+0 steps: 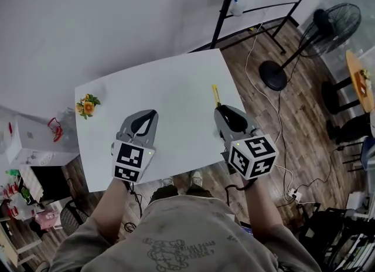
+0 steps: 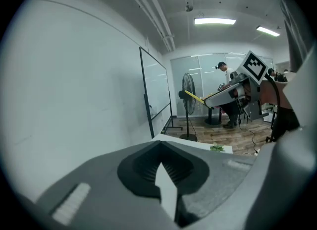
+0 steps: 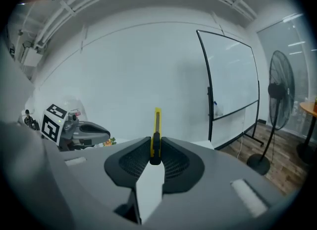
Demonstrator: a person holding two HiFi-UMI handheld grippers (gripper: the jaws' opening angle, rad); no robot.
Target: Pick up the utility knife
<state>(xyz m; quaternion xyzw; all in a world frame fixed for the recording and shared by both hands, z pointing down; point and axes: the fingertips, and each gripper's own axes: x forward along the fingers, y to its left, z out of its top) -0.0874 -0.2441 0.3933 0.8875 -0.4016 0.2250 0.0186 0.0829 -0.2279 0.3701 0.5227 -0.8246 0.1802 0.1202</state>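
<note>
A slim yellow utility knife (image 3: pixel 157 132) stands up from between the jaws of my right gripper (image 3: pixel 155 150), which is shut on its lower end; the knife is lifted off the white table (image 1: pixel 170 89). From the head camera the yellow knife (image 1: pixel 215 95) pokes forward out of the right gripper (image 1: pixel 224 112) over the table's right side. My left gripper (image 1: pixel 145 125) hovers over the table's near left part, its jaws closed together with nothing between them. The left gripper view shows the right gripper (image 2: pixel 210 100) carrying the knife (image 2: pixel 195 96) across the room.
A small yellow-flower sprig (image 1: pixel 87 105) lies at the table's left edge. A standing fan (image 1: pixel 328 27) and a black whiteboard stand (image 1: pixel 225 8) are on the wooden floor to the right, with cables trailing. Shelves with clutter sit at the lower left.
</note>
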